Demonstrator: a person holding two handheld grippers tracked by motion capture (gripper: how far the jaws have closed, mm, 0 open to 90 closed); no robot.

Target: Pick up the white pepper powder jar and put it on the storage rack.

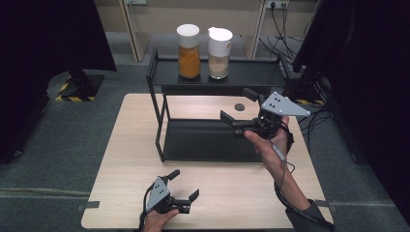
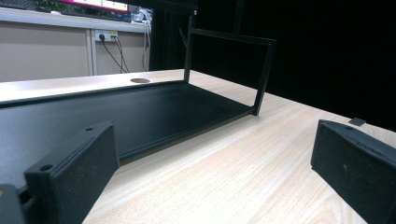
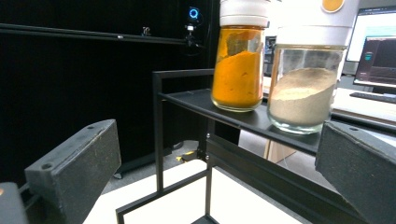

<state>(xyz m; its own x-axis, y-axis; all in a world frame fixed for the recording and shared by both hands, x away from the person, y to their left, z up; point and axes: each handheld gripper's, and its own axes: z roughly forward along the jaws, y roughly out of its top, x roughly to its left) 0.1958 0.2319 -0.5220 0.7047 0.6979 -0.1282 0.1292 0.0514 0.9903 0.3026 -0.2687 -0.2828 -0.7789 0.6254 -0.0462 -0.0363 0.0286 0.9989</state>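
You worked in a dim room with dark curtains at both sides, a grey carpeted floor (image 1: 58, 145) and pale cabinet panels along the far wall. A black-and-yellow striped stand foot (image 1: 67, 92) sat on the floor at the left, and loose cables trailed at the right.

The light wooden rectangular table (image 1: 125, 159) carried a round cable hole (image 1: 239, 107) near its far edge. On it stood a black metal two-tier shelf rack (image 1: 159, 125), its lower tray bare and its upper tray holding two jars side by side, just apart.

The glass jar of orange powder with a white lid (image 1: 189, 50) stood on the left of the upper tray, and the glass jar of beige powder with a white spouted lid (image 1: 220, 53) stood to its right.

Your right gripper (image 1: 238, 112) hung in the air above the lower tray's right part, below the upper tier, its jaws spread wide and holding nothing. In the right gripper view, both jars (image 3: 239, 60) (image 3: 303, 79) stood ahead between those jaws, well apart from them.

Your left gripper (image 1: 184, 184) sat low near the table's front edge, its jaws likewise wide apart and empty, facing the rack's lower tray (image 2: 140, 107).
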